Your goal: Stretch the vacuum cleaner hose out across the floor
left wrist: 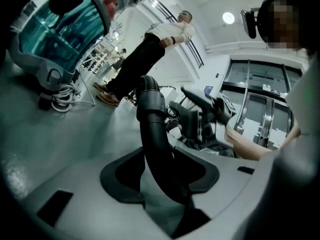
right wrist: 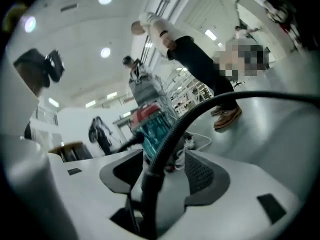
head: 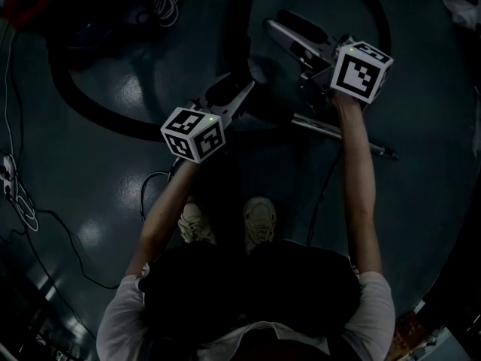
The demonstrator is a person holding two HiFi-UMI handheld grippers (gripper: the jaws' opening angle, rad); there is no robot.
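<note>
Left hand-held gripper (left wrist: 160, 166) tight on hose (left wrist: 151, 115), right hand-held gripper (right wrist: 162, 171) wide open around it.

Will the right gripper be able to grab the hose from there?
Probably yes. The hose runs right between the open jaws of the right gripper, and nothing seems to be in the way.

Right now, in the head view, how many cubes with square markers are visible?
2. The left cube is just left of the picture's centre; the right cube is at the upper right. No other seems hidden.
</note>
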